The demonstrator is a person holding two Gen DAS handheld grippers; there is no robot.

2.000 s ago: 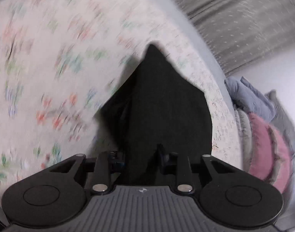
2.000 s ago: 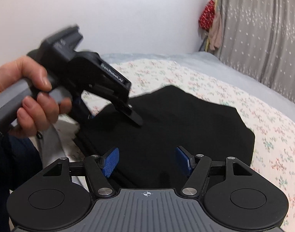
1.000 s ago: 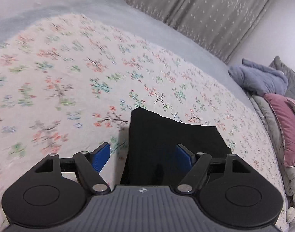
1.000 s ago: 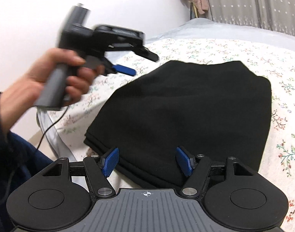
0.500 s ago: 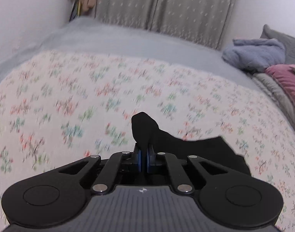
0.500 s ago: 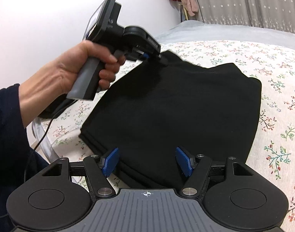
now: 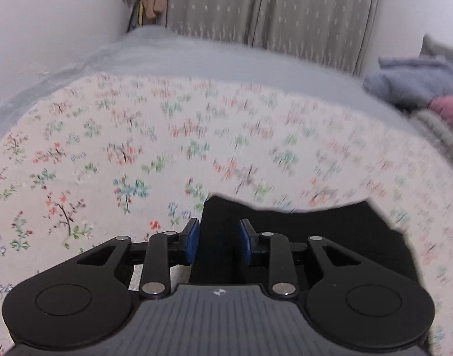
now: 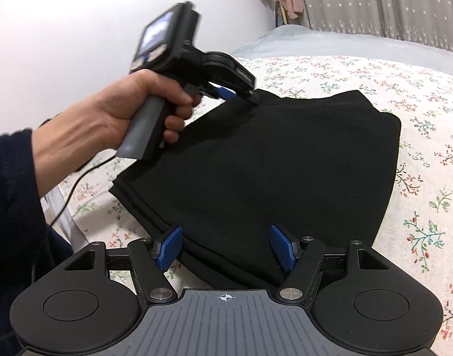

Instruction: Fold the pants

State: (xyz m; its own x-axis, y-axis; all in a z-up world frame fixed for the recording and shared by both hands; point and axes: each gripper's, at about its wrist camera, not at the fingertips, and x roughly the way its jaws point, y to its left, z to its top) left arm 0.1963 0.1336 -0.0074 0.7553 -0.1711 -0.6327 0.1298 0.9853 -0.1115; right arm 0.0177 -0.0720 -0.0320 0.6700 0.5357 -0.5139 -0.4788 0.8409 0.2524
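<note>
Folded black pants [image 8: 274, 160] on floral bedsheet [image 8: 428, 195], near edge. Left gripper [image 7: 219, 241] at far-left corner, jaws just reopening, cloth between, unpinched. Right gripper [image 8: 226, 247] wide, hovering. Best released cleanly, layers kept aligned.

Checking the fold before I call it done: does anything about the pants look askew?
The folded black pants lie fairly flat, but their far edge is wavy, and the layers at the near left edge are stepped, not flush.
</note>
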